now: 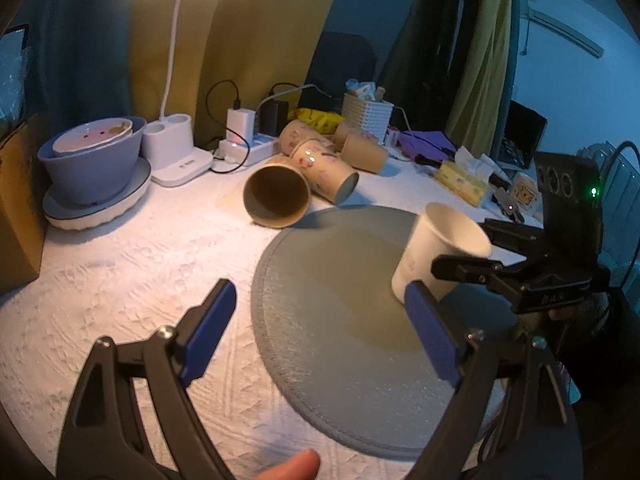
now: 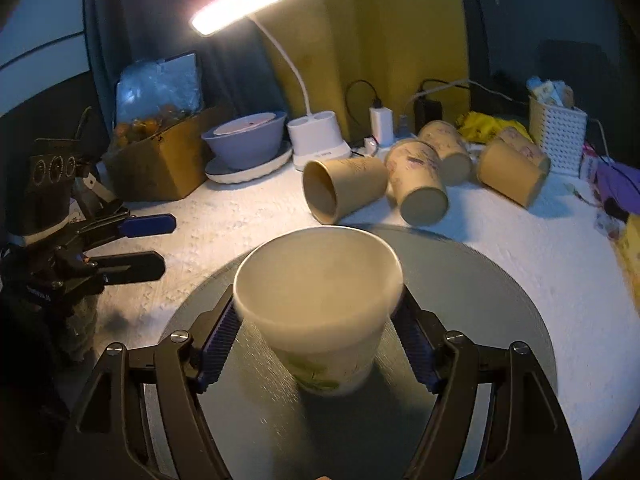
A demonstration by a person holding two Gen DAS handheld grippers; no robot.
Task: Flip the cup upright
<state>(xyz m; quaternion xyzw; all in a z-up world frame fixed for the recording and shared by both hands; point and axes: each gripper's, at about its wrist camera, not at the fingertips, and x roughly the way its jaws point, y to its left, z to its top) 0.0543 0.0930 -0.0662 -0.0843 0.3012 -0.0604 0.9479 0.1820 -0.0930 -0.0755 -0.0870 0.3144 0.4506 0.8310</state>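
Gripping the white cup (image 2: 320,312) between its fingers, the right gripper (image 2: 320,344) is tilting it mouth-up over the grey mat (image 2: 500,320); setting it level and letting go looks next. The left gripper (image 1: 320,332) is hovering nearby, spread wide, holding nothing.

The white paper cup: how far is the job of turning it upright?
Done: the white paper cup is mouth-up, slightly tilted. In hand: the right hand-held gripper grips it over the round grey mat. Left: release. The left hand-held gripper is open.
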